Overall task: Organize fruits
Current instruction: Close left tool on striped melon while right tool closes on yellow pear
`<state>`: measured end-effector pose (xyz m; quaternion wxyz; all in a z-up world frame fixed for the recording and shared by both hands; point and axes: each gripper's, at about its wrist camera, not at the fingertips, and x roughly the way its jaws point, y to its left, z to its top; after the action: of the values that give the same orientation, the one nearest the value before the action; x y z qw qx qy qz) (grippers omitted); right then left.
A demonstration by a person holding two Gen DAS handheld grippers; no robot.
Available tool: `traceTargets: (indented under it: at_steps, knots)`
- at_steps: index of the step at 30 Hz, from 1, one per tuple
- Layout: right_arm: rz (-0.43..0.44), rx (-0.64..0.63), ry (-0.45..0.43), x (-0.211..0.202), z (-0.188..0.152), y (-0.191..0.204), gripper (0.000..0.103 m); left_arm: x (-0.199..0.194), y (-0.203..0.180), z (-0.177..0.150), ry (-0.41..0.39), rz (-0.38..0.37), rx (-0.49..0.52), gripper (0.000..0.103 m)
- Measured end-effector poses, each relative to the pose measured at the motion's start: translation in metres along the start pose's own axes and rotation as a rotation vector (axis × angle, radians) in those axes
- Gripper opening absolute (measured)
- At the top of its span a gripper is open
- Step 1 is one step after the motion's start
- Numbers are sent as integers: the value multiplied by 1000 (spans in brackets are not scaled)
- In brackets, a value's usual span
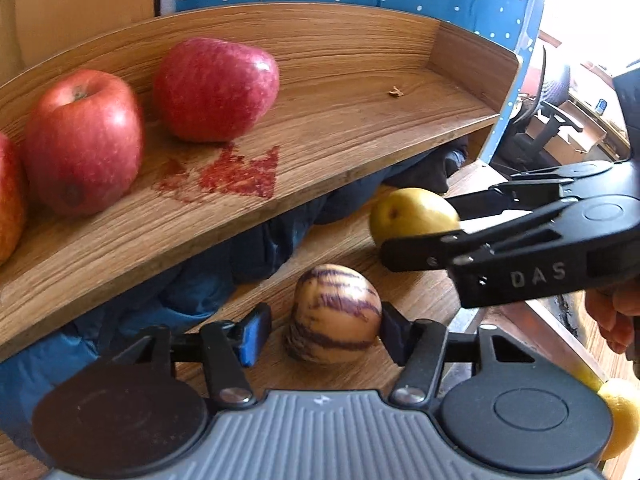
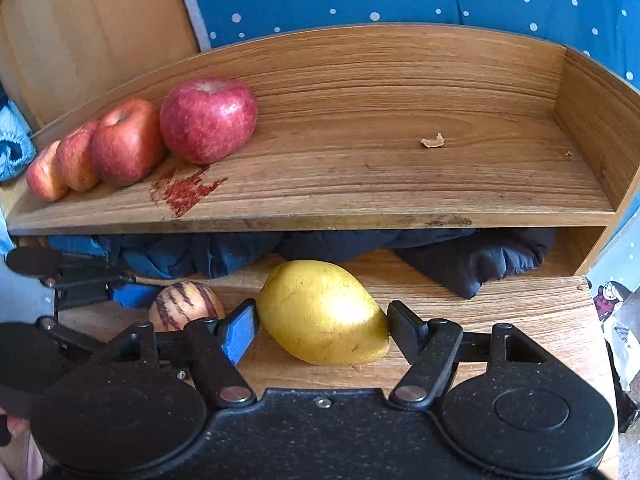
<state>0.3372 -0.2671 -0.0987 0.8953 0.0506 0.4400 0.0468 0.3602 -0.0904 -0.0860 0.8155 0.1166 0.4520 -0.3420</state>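
A cream fruit with purple stripes [image 1: 334, 312] rests on the wooden tabletop between the fingers of my left gripper [image 1: 324, 332]. The right pad touches it and a small gap shows at the blue left pad [image 1: 254, 334], so the gripper is open. My right gripper [image 2: 320, 330] is shut on a yellow pear-like fruit [image 2: 322, 312], which also rests on the table, both pads against its sides. The left wrist view shows that gripper [image 1: 420, 228] reaching in from the right around the yellow fruit [image 1: 412, 216]. Several red apples [image 2: 126, 140] stand in a row at the left of the raised wooden shelf [image 2: 380, 160].
A red stain [image 2: 184, 190] marks the shelf in front of the apples, and a small dry scrap [image 2: 432, 142] lies further right. Dark blue cloth [image 2: 460, 256] is bunched under the shelf. Another yellow fruit [image 1: 622, 416] sits by the table's right edge, below a hand [image 1: 612, 312].
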Motion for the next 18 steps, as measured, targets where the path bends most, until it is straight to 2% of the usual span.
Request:
traceTargets:
  at_steps: [4, 7, 12, 15, 17, 18]
  knots:
    - [-22, -15, 28, 6, 0, 2, 70, 3, -5, 2, -5, -5, 3, 56]
    - [-20, -10, 40, 11, -1, 2, 65, 4, -6, 4, -15, -2, 2, 54]
    - [-19, -2, 18, 13, 1, 0, 67, 3, -4, 7, -27, -1, 1, 54]
    - [-17, -10, 12, 15, 3, -1, 67, 3, -4, 8, -28, -8, 1, 50]
    - [-9, -11, 14, 16, 5, 0, 56, 3, -5, 8, -28, -3, 1, 50]
    - [-4, -10, 9, 16, 5, 2, 56, 2, -5, 7, -27, 0, 0, 50]
